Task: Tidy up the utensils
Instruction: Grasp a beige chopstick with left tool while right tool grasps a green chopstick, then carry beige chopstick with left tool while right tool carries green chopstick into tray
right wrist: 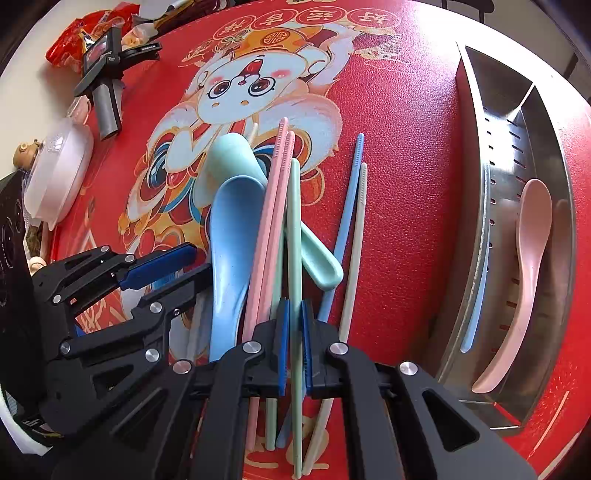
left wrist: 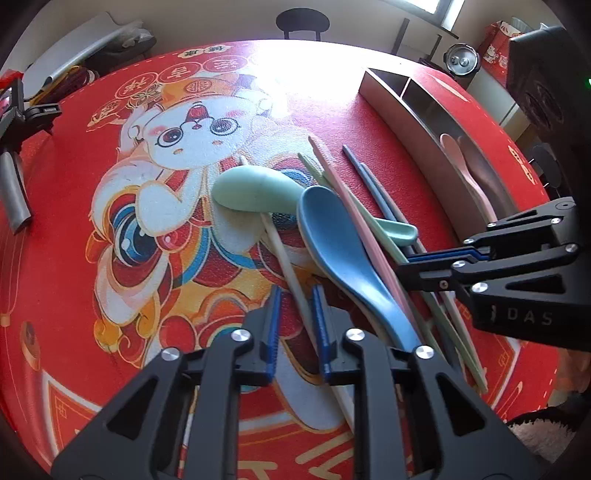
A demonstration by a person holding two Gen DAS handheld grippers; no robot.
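A pile of utensils lies on the red printed tablecloth (left wrist: 74,258). It holds a blue spoon (right wrist: 229,240), a mint spoon (right wrist: 231,155), two pink chopsticks (right wrist: 273,206) and a blue chopstick (right wrist: 347,214). My right gripper (right wrist: 294,306) points steeply down and is shut on a green chopstick (right wrist: 295,221) near its thick end. My left gripper (left wrist: 297,295) stands just left of the blue spoon (left wrist: 332,240), its jaws drawn narrow around a cream chopstick (left wrist: 280,251) that runs under the mint spoon (left wrist: 251,188). The steel holder (right wrist: 517,147) at the right contains a pink spoon (right wrist: 528,266) and a blue chopstick (right wrist: 476,295).
A small camera on a stand (right wrist: 103,62) and a white lidded bowl (right wrist: 55,177) sit at the table's left edge. Beyond the far edge are a dark chair (left wrist: 303,22) and a steel pot (left wrist: 461,61). The holder's far compartments (left wrist: 391,85) look empty.
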